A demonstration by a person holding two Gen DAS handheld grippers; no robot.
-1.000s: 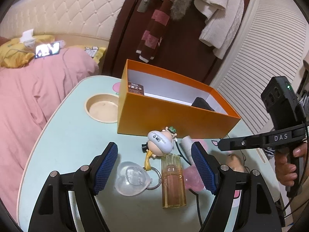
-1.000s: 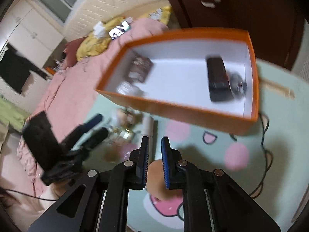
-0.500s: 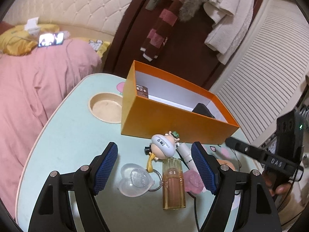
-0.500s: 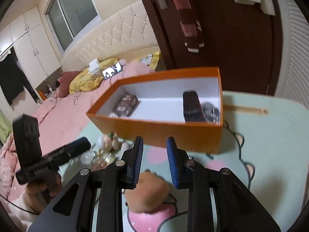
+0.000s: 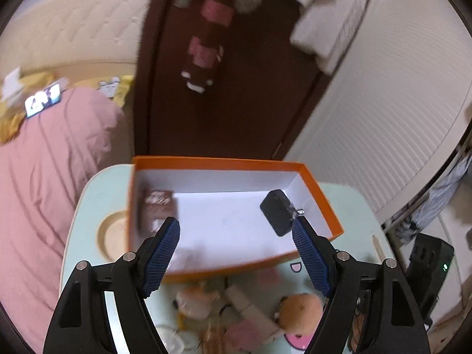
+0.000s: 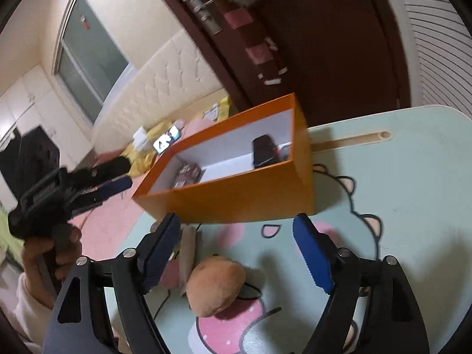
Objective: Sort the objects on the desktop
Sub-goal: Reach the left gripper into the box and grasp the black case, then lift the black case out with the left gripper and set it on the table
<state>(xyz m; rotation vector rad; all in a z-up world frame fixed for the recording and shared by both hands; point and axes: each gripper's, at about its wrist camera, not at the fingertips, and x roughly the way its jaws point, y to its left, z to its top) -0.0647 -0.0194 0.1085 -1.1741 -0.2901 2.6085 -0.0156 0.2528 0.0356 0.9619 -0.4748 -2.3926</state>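
Left gripper [image 5: 234, 253]: its 2 blue-padded fingers [image 5: 160, 253] stand spread with nothing between them — the view looks down into the orange cardboard box.
Right gripper [image 6: 236, 253]: its fingers have just been opening and now stand spread wide; the tan plush toy lies on the bench between and below them, and the pads do not press on it.
Orange cardboard box with white inside [image 5: 321, 194]: on the far part of the pale green bench [image 6: 413, 177], open at the top.
In the box: a black rectangular device [image 5: 277, 212] at the right end with a small metal piece beside it, and a dark brown printed packet [image 5: 157, 206] at the left end.
Tan plush toy [image 6: 216, 289]: on the bench near the box's front wall, over a pink cartoon print.
Other loose things: a blurred cluster near the box's front wall — a white figure keychain [image 5: 196, 301], a pale tube [image 5: 244, 303], a pink piece [image 5: 244, 333].
Hand [image 6: 51, 253]: grips the left gripper's handle at the left of the right wrist view.
Bed: a pink quilt [image 5: 44, 177] lies to the left of the bench.
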